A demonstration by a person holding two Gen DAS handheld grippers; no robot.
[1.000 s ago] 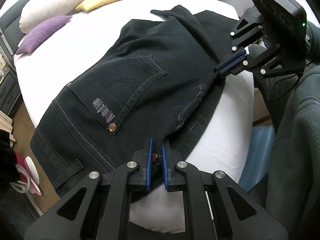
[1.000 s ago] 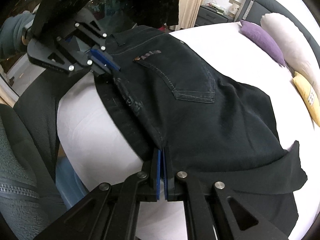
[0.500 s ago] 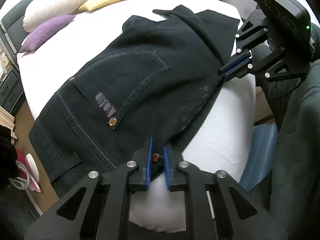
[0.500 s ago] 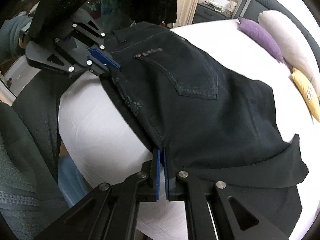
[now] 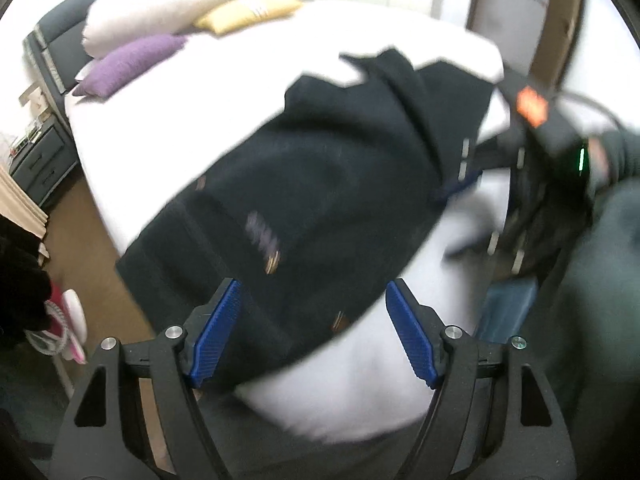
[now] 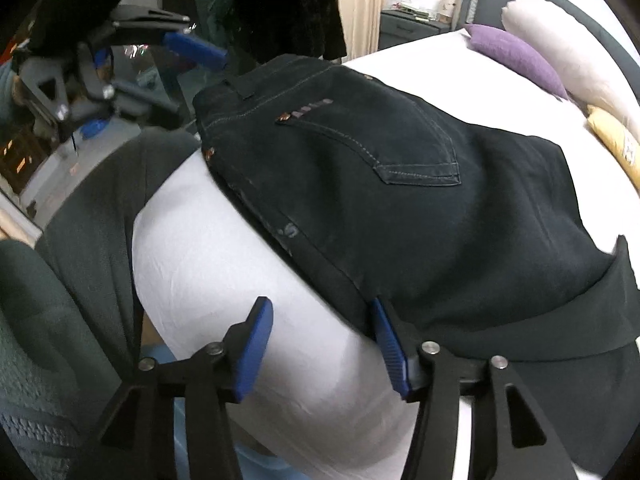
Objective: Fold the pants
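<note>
Black jeans [image 5: 320, 200] lie folded lengthwise on the white bed [image 5: 240, 92], back pocket up, waistband at the bed's near corner. They also show in the right wrist view [image 6: 400, 200]. My left gripper [image 5: 314, 328] is open above the waistband edge, holding nothing. My right gripper [image 6: 320, 344] is open at the jeans' near seam edge, its right pad close to the fabric. The left gripper shows in the right wrist view [image 6: 160, 76], lifted off the bed. The right gripper is a blur in the left wrist view [image 5: 472, 208].
Purple [image 5: 132, 64], cream [image 5: 160, 12] and yellow [image 5: 248, 12] pillows lie at the headboard. A dark nightstand [image 5: 40, 164] stands beside the bed. Dark clothes [image 6: 280, 4] hang past the bed corner. The person's dark green sleeve [image 5: 600, 280] is at the right.
Both grippers have opened and let go of the jeans' near edge. The left gripper has lifted away from the bed. The jeans now rest on the bed.
</note>
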